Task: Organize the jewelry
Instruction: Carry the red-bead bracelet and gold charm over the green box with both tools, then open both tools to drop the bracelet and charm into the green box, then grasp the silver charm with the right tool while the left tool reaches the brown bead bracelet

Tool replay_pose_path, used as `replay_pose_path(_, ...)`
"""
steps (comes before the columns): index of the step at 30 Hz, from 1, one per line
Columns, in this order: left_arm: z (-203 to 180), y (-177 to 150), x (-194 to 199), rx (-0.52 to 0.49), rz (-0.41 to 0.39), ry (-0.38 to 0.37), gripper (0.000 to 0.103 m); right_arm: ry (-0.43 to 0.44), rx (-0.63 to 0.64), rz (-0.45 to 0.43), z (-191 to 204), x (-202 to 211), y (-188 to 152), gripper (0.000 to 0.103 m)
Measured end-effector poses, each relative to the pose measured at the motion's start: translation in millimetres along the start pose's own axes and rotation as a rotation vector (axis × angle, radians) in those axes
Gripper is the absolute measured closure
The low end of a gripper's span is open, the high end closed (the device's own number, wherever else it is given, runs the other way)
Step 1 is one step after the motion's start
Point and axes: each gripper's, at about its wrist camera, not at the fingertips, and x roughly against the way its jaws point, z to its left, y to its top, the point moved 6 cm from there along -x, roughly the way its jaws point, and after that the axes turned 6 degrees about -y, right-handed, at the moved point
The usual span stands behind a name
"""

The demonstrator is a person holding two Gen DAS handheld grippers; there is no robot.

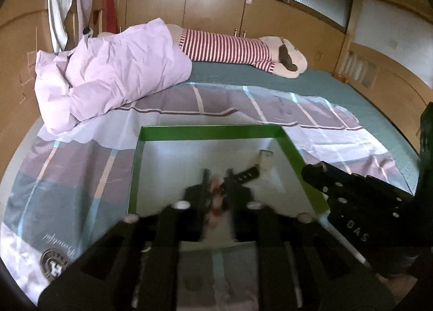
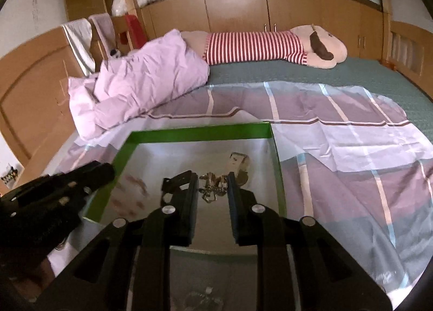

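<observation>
The right tongs (image 2: 212,189) were seen spread, a metal chain (image 2: 212,188) lying loose between the fingers in the green tray (image 2: 194,132). The left tongs (image 1: 217,184) were also parted around a blurred reddish piece (image 1: 216,197); contact could not be told. Both pieces were best released low, well apart, before withdrawal.

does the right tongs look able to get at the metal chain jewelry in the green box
Probably yes. The right tongs hang open over the green box, and the metal chain jewelry lies on the box floor right between the fingers. The box has no lid on, and nothing covers the chain.
</observation>
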Motion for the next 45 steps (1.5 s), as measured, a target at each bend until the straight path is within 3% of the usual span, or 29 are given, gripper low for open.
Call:
replay_pose_path(1,4.9,-1.8,-4.5,0.014,-0.007,0.011,0.016,-0.002,0.001,0.005,-1.1,-3.1,-0.3,0.058)
replay_pose_path(2,12.2,-2.7,-3.0,0.038,-0.043,0.045,0.014,-0.004,-0.008,0.003,-5.2,-2.8,-1.5,0.051)
replay_pose_path(6,17.7,13.3,20.8,0.059,-0.086,0.035,0.014,0.018,-0.08,-0.035,-20.7,24.9,14.5,0.051)
replay_pose_path(11,6.2,42.4,115.5,0.067,-0.259,0.028,0.011,0.055,-0.102,-0.214,-30.6,124.0,38.4,0.044)
replay_pose_path(13,-1.7,37.4,156.4,0.036,-0.309,0.044,0.005,0.026,-0.084,-0.264,-34.0,158.2,35.6,0.043)
replay_pose_path(16,-7.9,7.3,206.9,-0.014,-0.351,0.078,0.004,0.02,-0.073,-0.296,-37.7,202.3,12.3,0.042)
replay_pose_path(19,-2.2,-28.3,231.3,-0.023,-0.317,0.141,0.004,0.004,-0.054,-0.26,-43.9,218.8,-23.9,0.042)
replay_pose_path(23,0.9,-70.3,247.6,-0.031,-0.259,0.194,0.004,0.033,-0.034,-0.132,-40.3,216.7,-72.7,0.042)
replay_pose_path(26,3.4,-97.9,249.8,-0.01,-0.183,0.189,0.004,0.048,0.024,-0.05,-22.8,209.8,-103.7,0.042)
replay_pose_path(30,6.2,-125.7,241.4,0.044,-0.099,0.153,0.011,0.035,0.077,-0.021,-6.8,202.5,-118.5,0.042)
replay_pose_path(35,3.5,-120.1,242.6,0.013,-0.126,0.168,0.011,0.038,0.044,-0.014,-8.1,193.7,-115.7,0.042)
replay_pose_path(40,10.4,-116.2,239.6,0.012,-0.115,0.177,0.011,0.024,0.074,0.004,-8.4,180.6,-118.3,0.049)
replay_pose_path(45,27.8,-105.0,231.4,0.013,-0.101,0.203,0.011,0.012,0.063,0.108,-12.7,136.2,-125.3,0.05)
